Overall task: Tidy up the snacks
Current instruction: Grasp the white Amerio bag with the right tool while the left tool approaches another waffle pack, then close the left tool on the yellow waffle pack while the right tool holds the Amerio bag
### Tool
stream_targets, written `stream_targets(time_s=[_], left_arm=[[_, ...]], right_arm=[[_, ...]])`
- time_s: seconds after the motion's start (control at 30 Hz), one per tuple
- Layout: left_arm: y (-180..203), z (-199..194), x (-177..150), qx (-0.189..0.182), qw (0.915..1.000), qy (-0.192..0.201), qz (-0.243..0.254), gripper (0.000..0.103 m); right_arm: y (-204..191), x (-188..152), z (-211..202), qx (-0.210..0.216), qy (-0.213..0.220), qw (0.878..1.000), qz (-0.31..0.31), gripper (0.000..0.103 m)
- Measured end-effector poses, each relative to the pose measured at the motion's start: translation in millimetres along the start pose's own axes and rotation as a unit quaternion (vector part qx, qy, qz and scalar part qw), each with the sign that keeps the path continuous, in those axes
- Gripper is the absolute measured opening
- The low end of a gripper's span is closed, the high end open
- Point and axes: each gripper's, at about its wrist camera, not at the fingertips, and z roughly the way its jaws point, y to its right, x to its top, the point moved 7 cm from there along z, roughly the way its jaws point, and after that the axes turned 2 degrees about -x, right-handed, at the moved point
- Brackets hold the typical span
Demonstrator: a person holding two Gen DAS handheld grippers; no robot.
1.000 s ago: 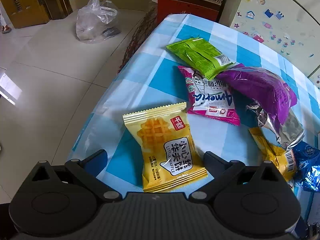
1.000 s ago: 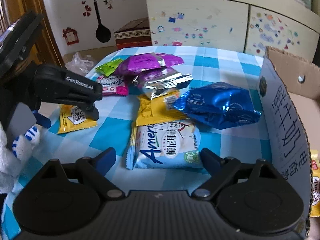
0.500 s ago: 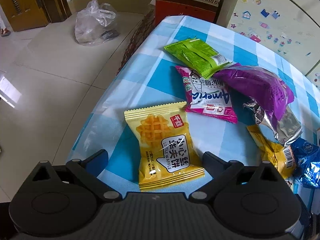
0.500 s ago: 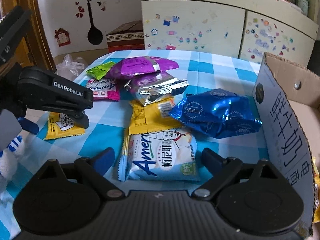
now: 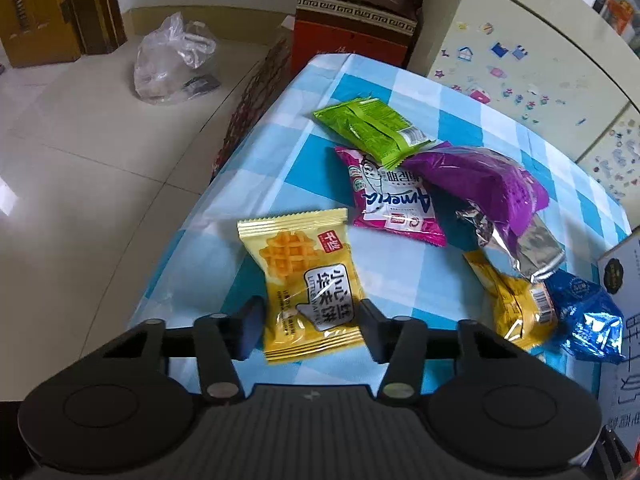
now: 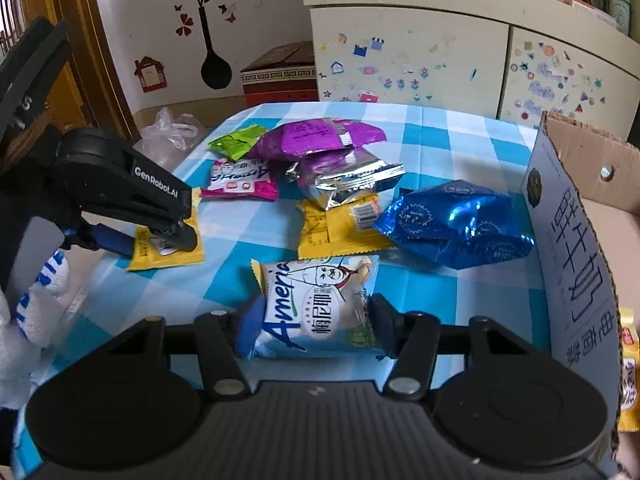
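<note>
- The left gripper squeezes the near end of the yellow waffle pack, which lies near the left edge of the checked table.
- The right gripper squeezes the white-and-blue snack pack at the near middle of the table.
- Farther back lie a green pack, a pink pack and a purple bag.
- A blue bag sits just beside the cardboard box on the right.

- The tabletop wore a smooth blue-and-white checked cloth.
- The blue packet was glossy crinkled foil.
- The waffle packet was shiny plastic film.
- The box was matt brown cardboard.
- Both claws looked like matt black plastic.
</note>
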Motion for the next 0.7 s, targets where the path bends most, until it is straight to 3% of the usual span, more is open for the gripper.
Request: stream_targets(time_s=[0.47, 0.7], left_arm=[[-20, -16, -16, -0.020, 0.9990, 0.004, -0.040, 0.051], [-13, -13, -3, -0.037, 0.9978, 0.021, -0.051, 0.073]], right_arm=[[1, -8, -26, 0.036, 0.001, 0.999, 0.036, 0.057], [2, -7, -28, 0.032, 0.004, 0.999, 0.036, 0.057]])
